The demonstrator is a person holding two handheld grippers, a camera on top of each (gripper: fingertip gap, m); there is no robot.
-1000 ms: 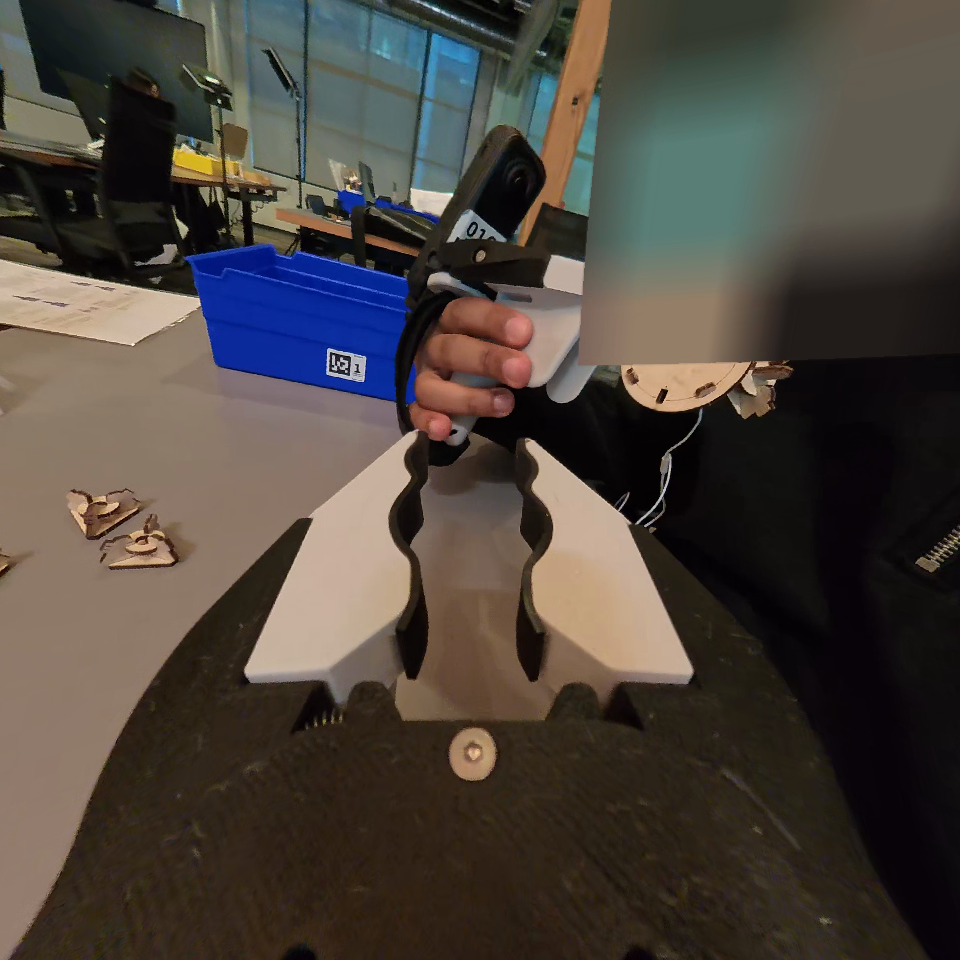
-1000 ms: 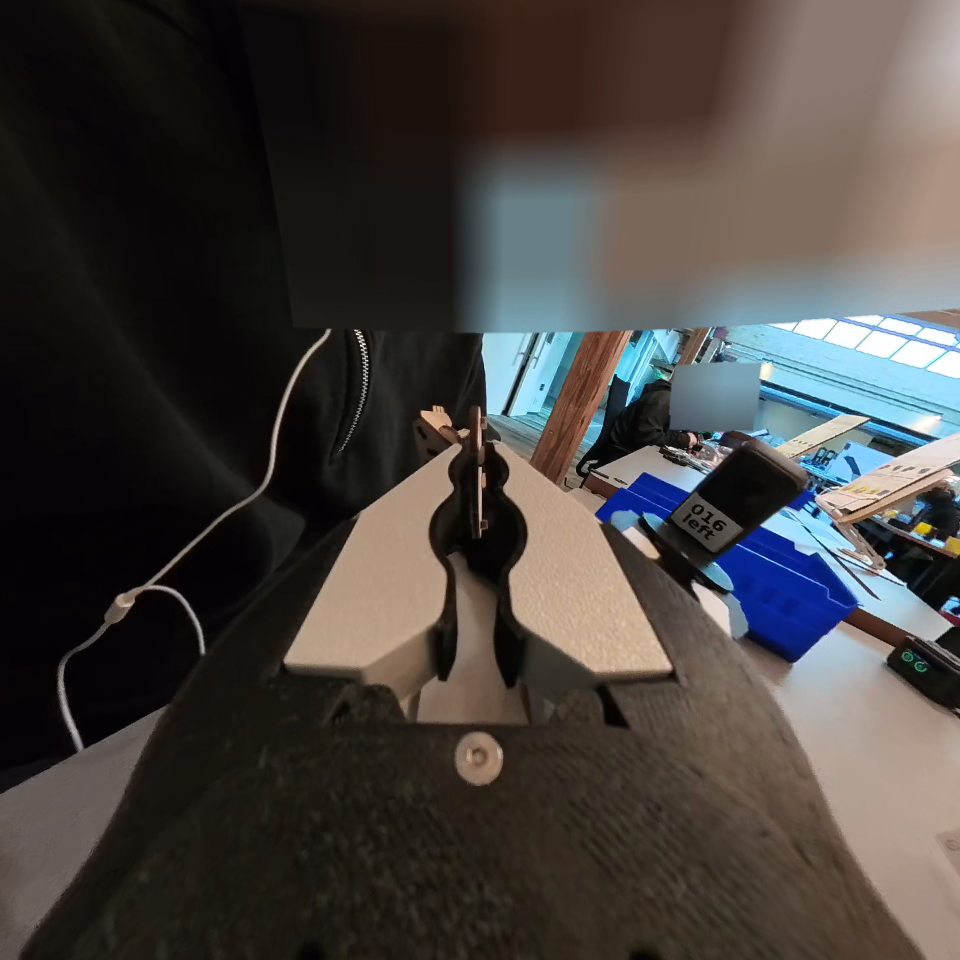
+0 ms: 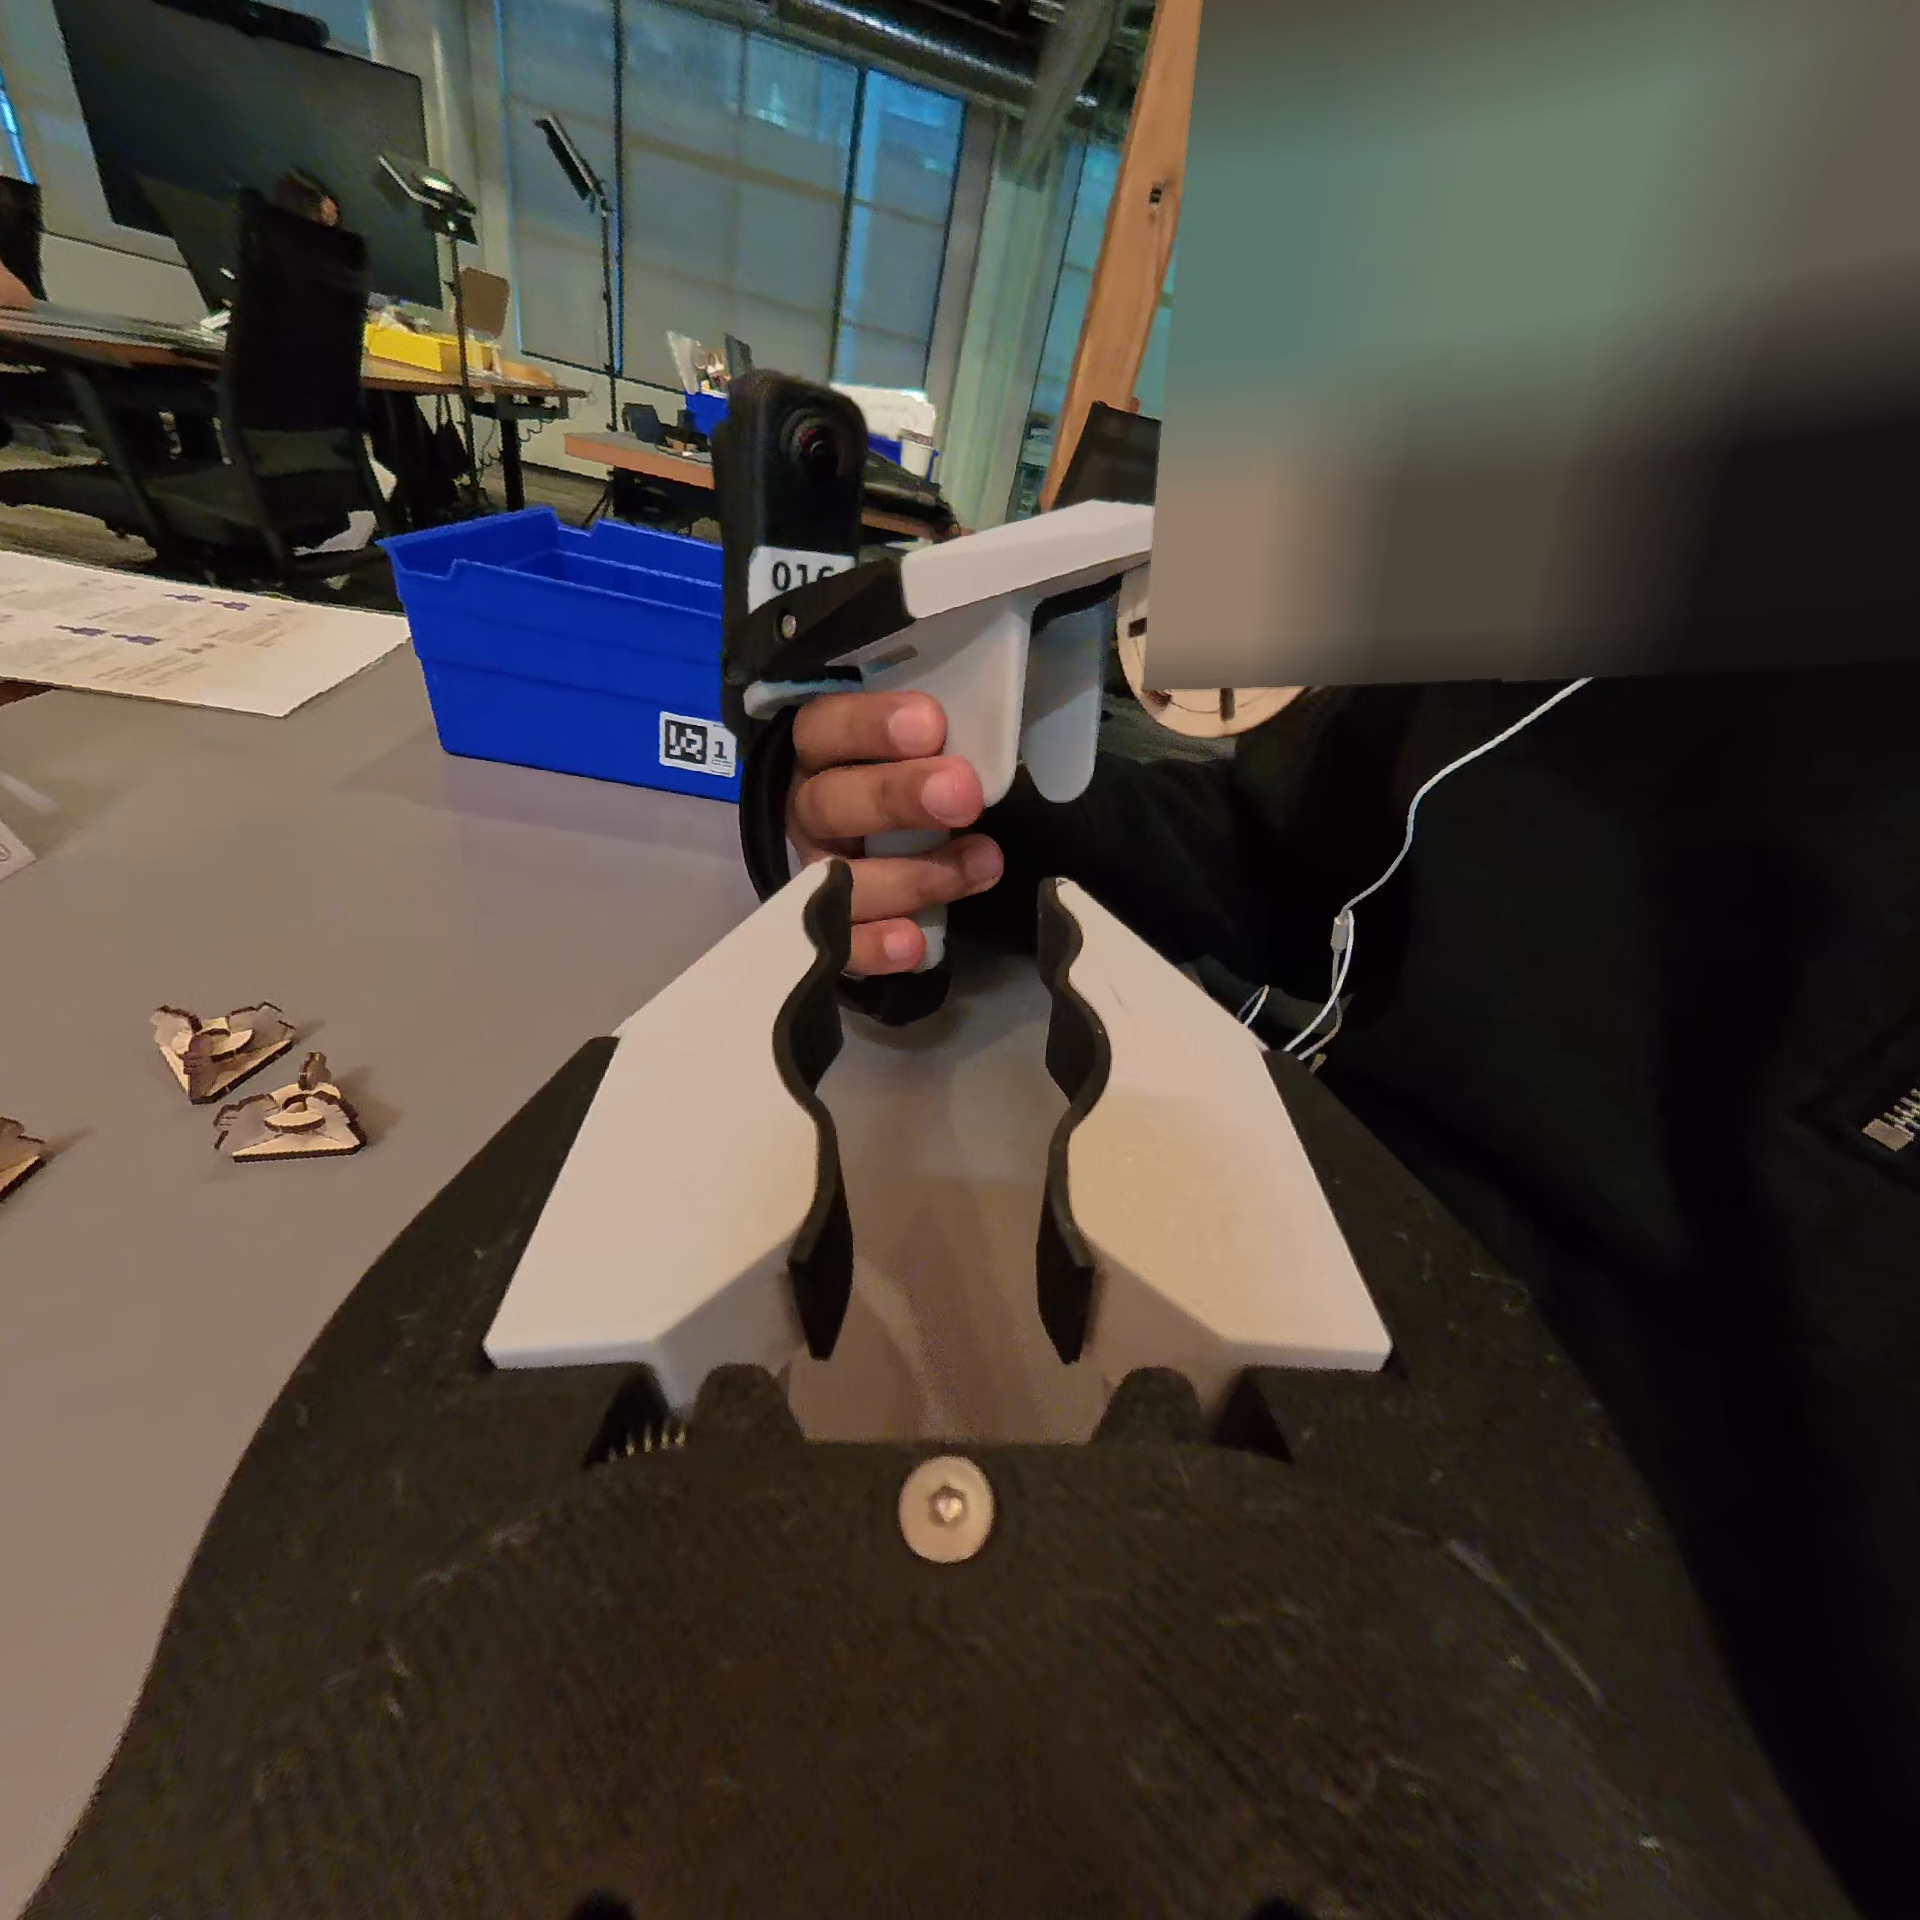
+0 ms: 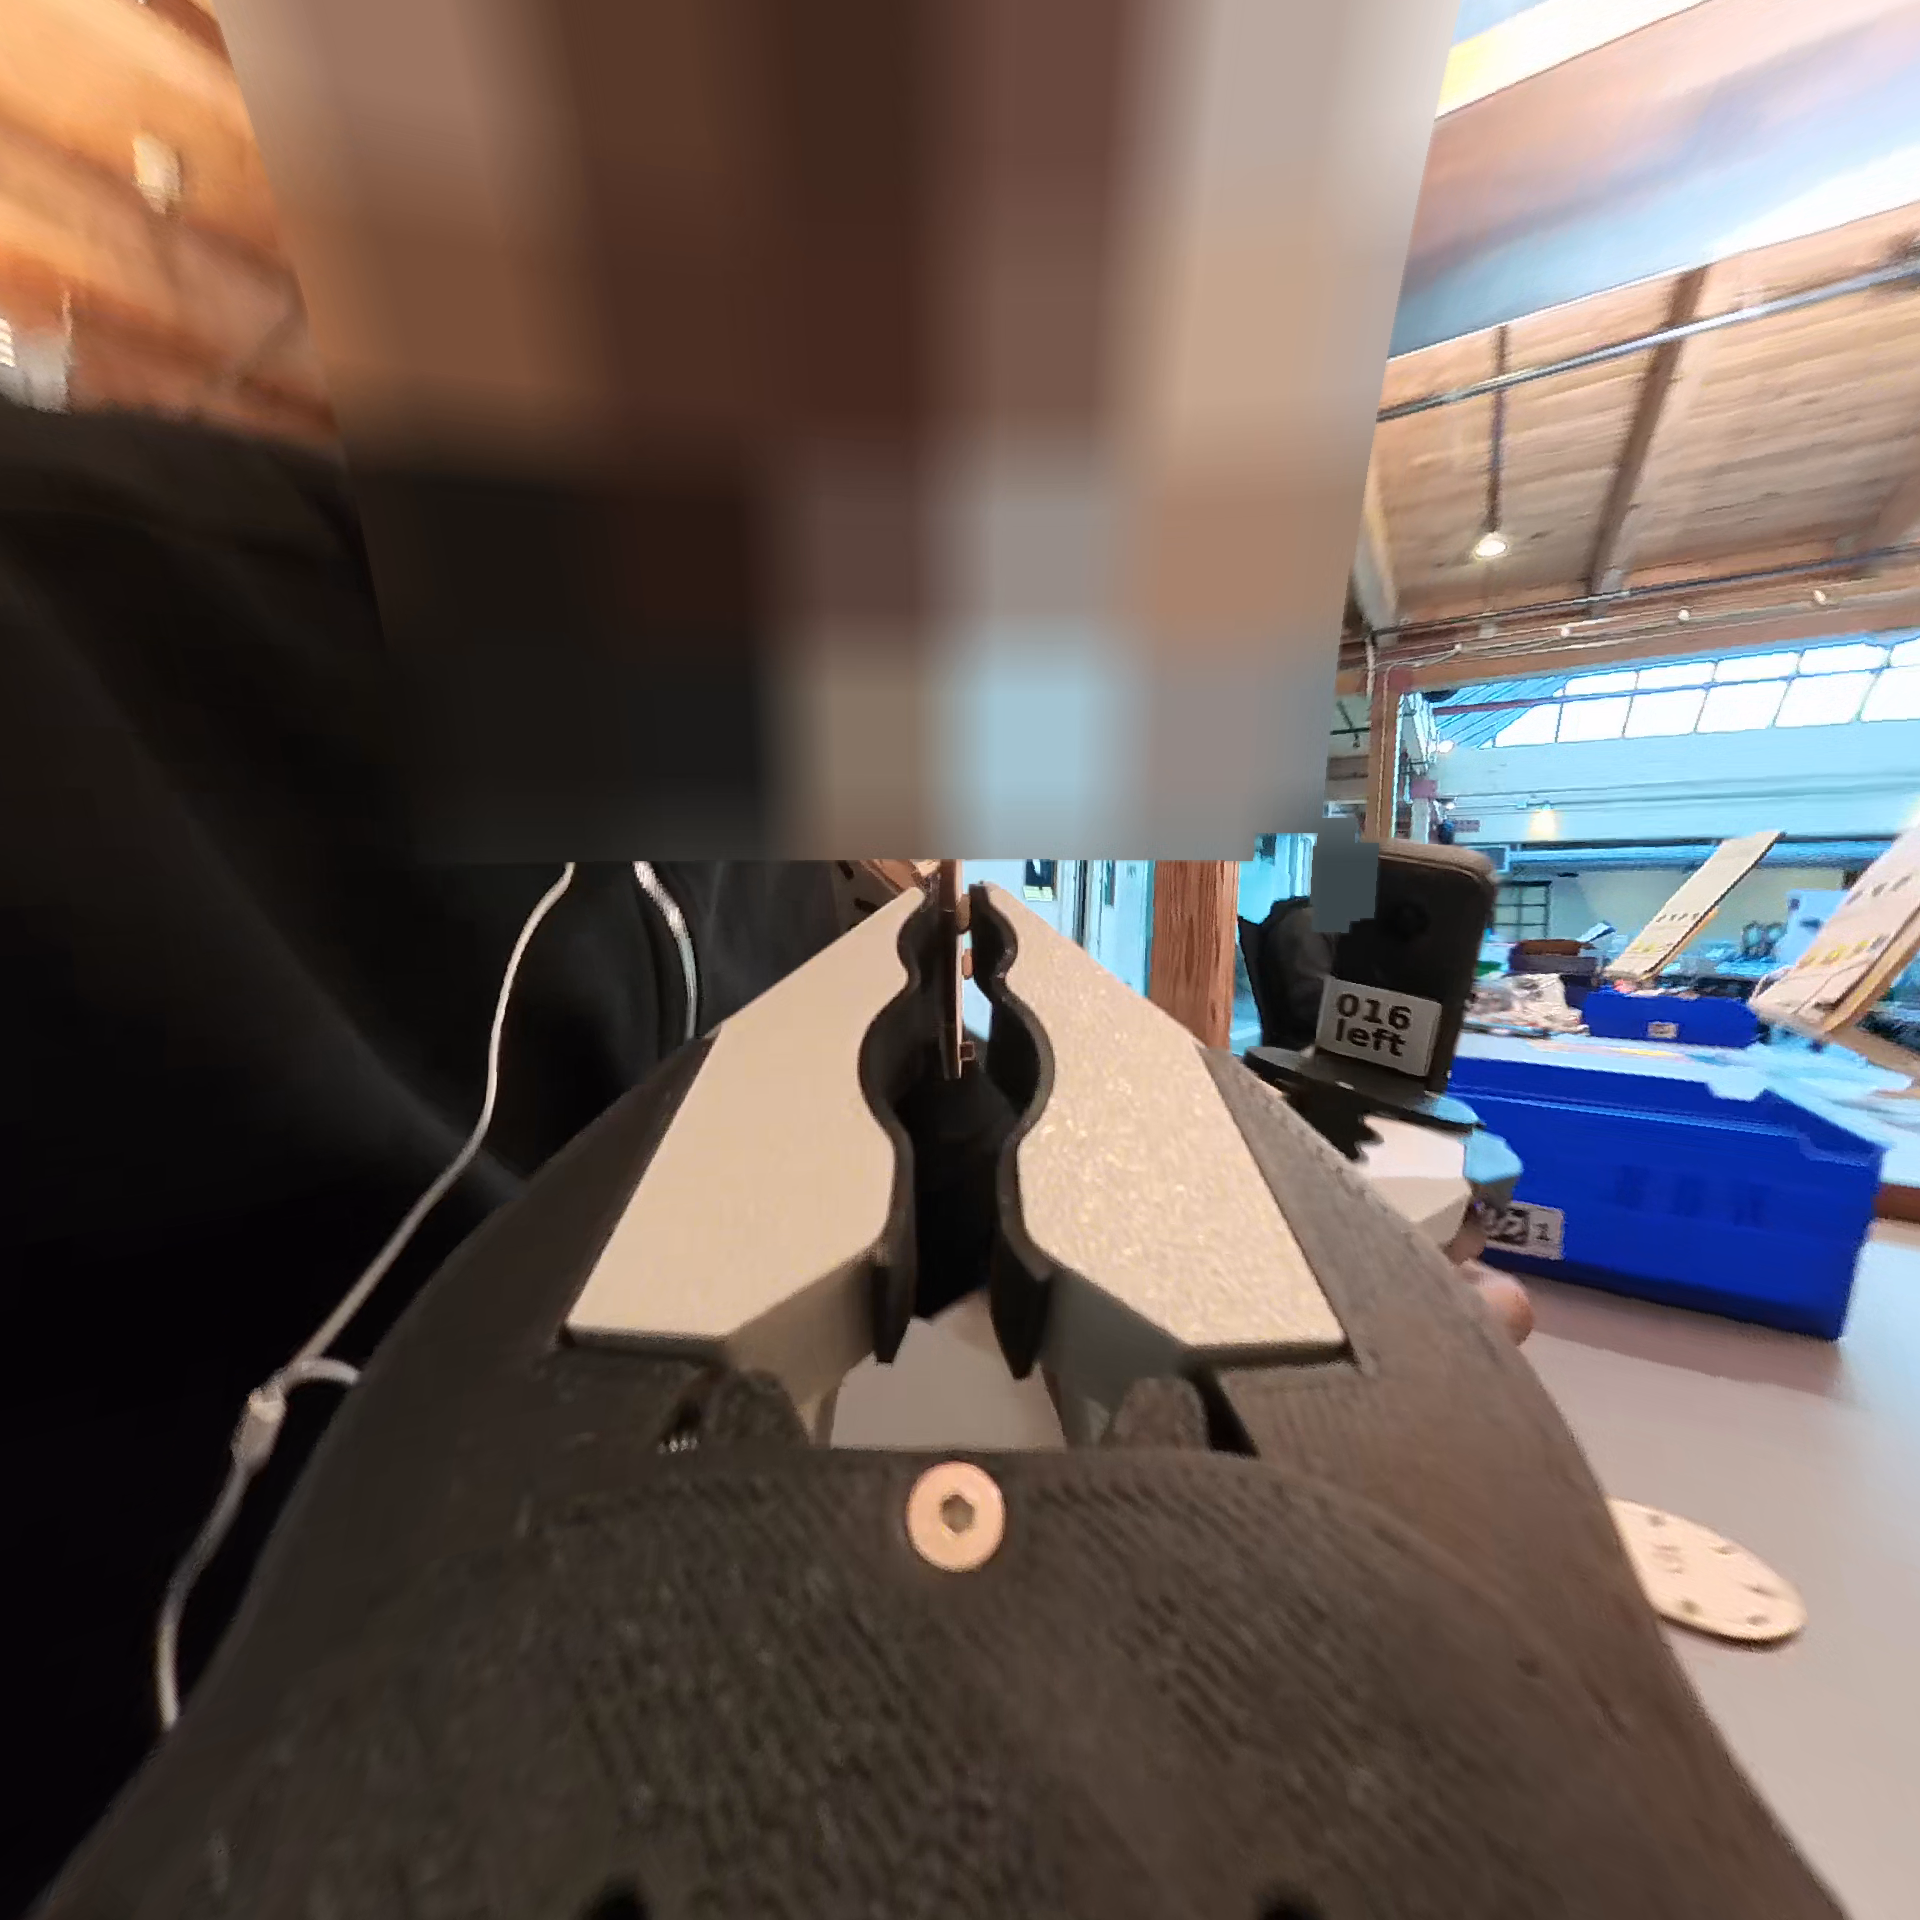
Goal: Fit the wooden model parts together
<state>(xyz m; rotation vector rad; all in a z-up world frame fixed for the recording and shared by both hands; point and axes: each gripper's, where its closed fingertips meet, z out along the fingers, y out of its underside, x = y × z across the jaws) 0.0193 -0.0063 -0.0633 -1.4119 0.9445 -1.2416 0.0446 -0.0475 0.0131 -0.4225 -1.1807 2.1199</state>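
My left gripper (image 3: 943, 904) is open and empty, held above the grey table (image 3: 364, 935). Just beyond its fingertips a hand (image 3: 894, 821) grips the grey handle of the other gripper, upright with its black camera (image 3: 795, 468) on top. My right gripper (image 4: 951, 914) is shut on a thin round wooden disc (image 4: 949, 997), seen edge-on between the pads. The disc's rim also shows in the left wrist view (image 3: 1216, 707), mostly hidden by a blurred patch. Both grippers are close to a person in black clothing (image 3: 1558, 1039).
A blue bin (image 3: 561, 644) stands on the table behind the grippers, also in the right wrist view (image 4: 1662, 1195). Small wooden pieces (image 3: 223, 1044) (image 3: 291, 1122) lie at the left. A paper sheet (image 3: 177, 634) lies far left. Another wooden disc (image 4: 1704, 1590) lies flat on the table.
The right gripper has turned from a lean to upright and lifted, still shut on the disc. My left gripper's jaws have spread slightly wider.
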